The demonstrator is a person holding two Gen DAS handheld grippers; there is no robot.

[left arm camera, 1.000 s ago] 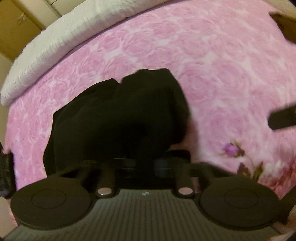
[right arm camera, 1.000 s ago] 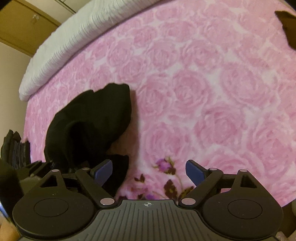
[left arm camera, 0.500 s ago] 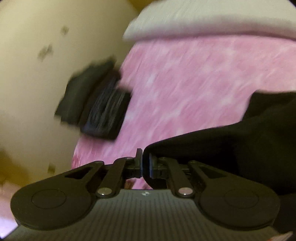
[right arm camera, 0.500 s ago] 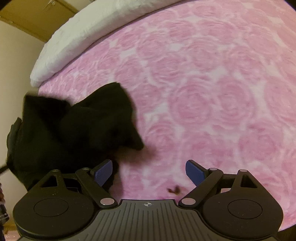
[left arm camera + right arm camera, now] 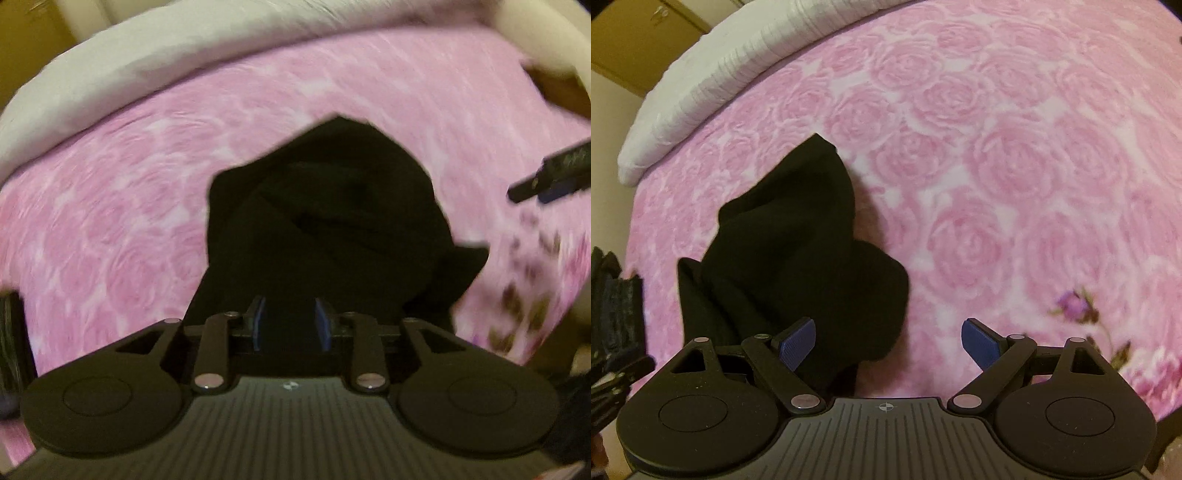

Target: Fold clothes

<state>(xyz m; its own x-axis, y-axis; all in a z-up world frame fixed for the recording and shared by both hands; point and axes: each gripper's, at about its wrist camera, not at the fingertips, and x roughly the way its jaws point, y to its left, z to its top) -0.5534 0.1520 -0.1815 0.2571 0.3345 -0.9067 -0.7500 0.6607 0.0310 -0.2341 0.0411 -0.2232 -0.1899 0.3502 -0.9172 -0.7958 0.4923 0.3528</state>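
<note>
A black garment (image 5: 325,221) lies in a loose, rumpled heap on the bed, on a pink rose-print blanket (image 5: 1015,166), with a white pillow (image 5: 738,66) along the far edge at about 11 o'clock. From where the right hand-held gripper (image 5: 888,341) looks, the heap sits at 10 o'clock, and a flap of it spills toward the left pad. That gripper is spread wide, its blue pads well apart, holding nothing; the right pad hangs over bare blanket. It seems held ready there, waiting for an edge to take.

The left hand-held gripper (image 5: 289,324) points straight into the heap, which fills its 12 o'clock. Its blue pads stand a little apart with dark cloth between or behind them. The picture is blurred and everything there is black, so I cannot tell whether they pinch the fabric or merely hover over it. At 3 o'clock in that view the other gripper's finger pokes in from the side.

At 9 o'clock in the right view a dark stack (image 5: 613,306) sits at the bed's edge, perhaps clothes already done.

I would judge the folding of this piece barely begun: it is bunched, with no flat panel or clean edge showing. Spreading it flat looks like the sensible next need, and soft dark cloth will hide its hems and corners.
</note>
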